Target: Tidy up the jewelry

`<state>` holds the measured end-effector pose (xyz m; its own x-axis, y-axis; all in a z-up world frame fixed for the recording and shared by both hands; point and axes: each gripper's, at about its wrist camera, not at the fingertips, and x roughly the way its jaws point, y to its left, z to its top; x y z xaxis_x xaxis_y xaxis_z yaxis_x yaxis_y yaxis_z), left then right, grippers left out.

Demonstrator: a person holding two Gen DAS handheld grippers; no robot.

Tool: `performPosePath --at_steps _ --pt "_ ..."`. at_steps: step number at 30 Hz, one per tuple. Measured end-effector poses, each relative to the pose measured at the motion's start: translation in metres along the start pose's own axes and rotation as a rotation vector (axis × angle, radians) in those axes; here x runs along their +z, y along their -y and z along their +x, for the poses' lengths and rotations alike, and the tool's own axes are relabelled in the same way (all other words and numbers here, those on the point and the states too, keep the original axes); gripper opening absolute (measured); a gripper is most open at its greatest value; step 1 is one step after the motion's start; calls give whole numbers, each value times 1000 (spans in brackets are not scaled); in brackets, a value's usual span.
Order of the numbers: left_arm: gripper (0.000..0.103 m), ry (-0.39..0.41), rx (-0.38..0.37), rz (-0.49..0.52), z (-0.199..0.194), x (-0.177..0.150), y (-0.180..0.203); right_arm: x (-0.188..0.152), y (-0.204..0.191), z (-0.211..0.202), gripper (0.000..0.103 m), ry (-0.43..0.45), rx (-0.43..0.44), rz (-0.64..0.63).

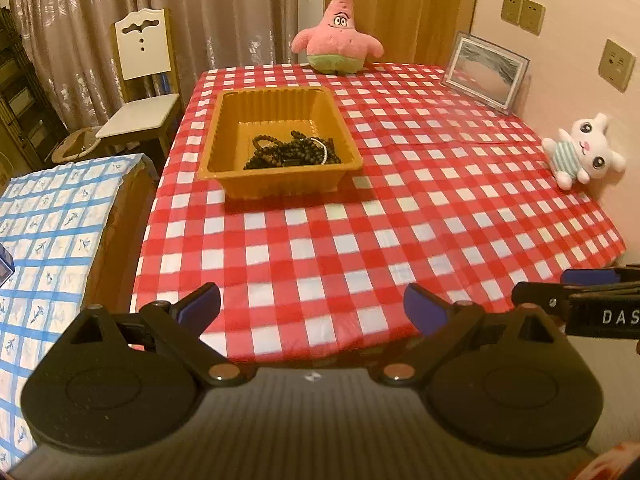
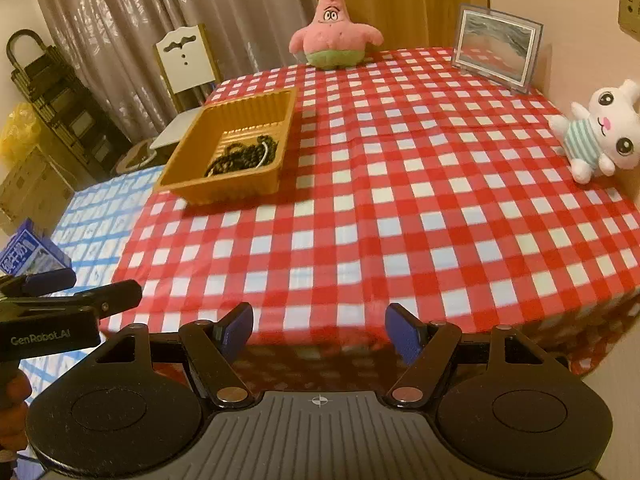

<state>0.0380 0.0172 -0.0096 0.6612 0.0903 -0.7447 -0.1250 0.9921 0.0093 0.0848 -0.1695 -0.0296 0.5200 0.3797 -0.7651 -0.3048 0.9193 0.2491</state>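
The dark bead strands (image 1: 290, 152) lie heaped in the near corner of the orange tray (image 1: 224, 128) on the desk (image 1: 400, 208), kept together there; both the left tongs (image 1: 312, 306) and right tongs (image 2: 319, 326) hover spread and empty at the desk's near edge, well apart from the tray
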Motion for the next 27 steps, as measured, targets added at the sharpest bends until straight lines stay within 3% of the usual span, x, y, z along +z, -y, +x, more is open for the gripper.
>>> performPosePath --at_steps 27 --pt "98 16 -20 4 -21 -8 28 -13 3 -25 73 32 22 -31"
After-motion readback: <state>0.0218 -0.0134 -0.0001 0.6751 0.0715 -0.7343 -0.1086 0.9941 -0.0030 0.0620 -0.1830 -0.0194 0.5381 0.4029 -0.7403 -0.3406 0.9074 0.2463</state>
